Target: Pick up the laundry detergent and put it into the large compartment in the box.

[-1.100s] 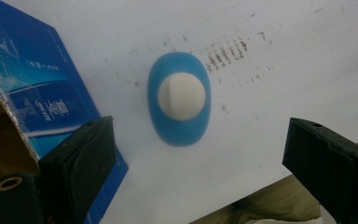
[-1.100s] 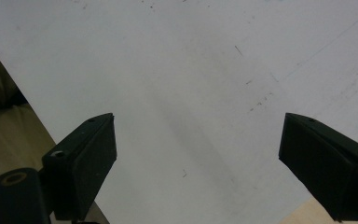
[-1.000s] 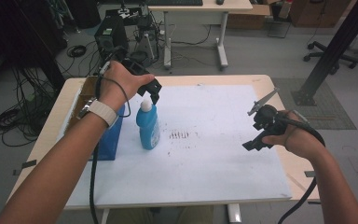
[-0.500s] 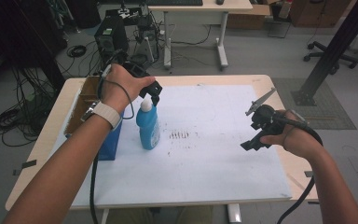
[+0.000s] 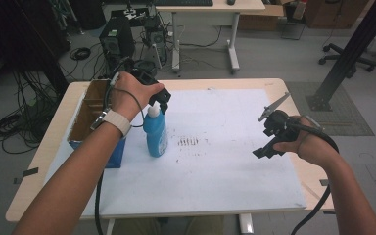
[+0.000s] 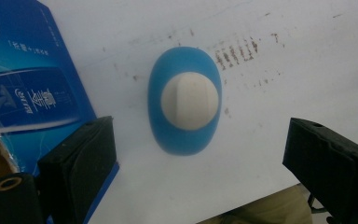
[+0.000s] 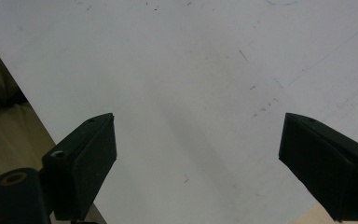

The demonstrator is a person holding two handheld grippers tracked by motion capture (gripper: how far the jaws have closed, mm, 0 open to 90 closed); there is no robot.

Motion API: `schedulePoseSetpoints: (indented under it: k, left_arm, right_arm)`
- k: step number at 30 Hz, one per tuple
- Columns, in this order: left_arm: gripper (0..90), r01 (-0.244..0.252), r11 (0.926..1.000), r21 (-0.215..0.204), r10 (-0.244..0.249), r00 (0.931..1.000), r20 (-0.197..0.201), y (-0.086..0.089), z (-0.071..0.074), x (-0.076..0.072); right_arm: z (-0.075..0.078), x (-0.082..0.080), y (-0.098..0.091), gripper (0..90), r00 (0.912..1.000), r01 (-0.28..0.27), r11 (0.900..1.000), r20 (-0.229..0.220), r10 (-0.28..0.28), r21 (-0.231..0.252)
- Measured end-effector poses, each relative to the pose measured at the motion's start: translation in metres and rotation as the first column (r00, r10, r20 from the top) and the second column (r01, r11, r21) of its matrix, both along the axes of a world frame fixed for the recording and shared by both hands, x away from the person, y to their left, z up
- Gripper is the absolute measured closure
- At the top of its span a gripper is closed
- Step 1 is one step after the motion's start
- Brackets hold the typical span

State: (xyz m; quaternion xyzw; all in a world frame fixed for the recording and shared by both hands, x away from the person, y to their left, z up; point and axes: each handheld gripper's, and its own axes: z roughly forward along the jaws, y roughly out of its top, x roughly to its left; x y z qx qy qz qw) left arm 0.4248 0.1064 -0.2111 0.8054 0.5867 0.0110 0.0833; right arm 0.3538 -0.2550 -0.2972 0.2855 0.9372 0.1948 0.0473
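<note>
The left gripper (image 5: pixel 160 98) hung directly above the blue bottle (image 5: pixel 155 133), and this relation decided the coming move. In the left gripper view the camera looked straight down on the bottle's white cap (image 6: pixel 190 100), so the bottle's long axis ran vertical, in line with the gripper's own direction. The cap lay between the two black jaws but a little nearer to the left one, and higher in that view than their tips. The jaws stood wide apart and held nothing; they touched neither the cap nor the bottle body. I judged that a straight descent, with a small shift toward the cap, would bring the jaws to both sides of it.

The bottle stood upright on the white sheet (image 5: pixel 225 166) that covered the table (image 5: pixel 284 85), just beside a blue box (image 5: pixel 108 149) with an open cardboard top. The brown smudged marks (image 5: pixel 188 142) lay on the sheet near the bottle, on its right side.

The right gripper (image 5: pixel 269 139) was well apart from the bottle, over the right part of the sheet. Its jaws were also wide open and empty. The left hand was clearly the nearer one.

On the blue box some white writing showed in the left gripper view (image 6: pixel 32 100), but it was too small and blurred to read. No label was readable on the bottle.
</note>
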Motion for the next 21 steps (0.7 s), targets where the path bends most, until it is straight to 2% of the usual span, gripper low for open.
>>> schedulePoseSetpoints:
  k: [5,13,21]
  left_arm:
    - [9.7,-0.01,1.0,-0.003,0.01,0.9999,-0.006,0.0,-0.004,0.001]
    - [9.7,-0.018,0.9998,0.004,0.018,0.9998,0.007,-0.003,-0.009,0.003]
    - [9.7,-0.023,0.9997,-0.004,0.023,0.9997,-0.011,-0.003,-0.02,0.006]
  right_arm:
    - [-0.001,0.001,0.001,11.3,1.0,-0.002,1.0,-0.001,0.002,-0.001]
    - [-0.002,0.002,0.001,11.3,1.0,-0.002,1.0,0.0,0.002,0.003]
    - [-0.003,0.0,-0.001,11.3,1.0,0.003,1.0,-0.002,-0.003,0.006]
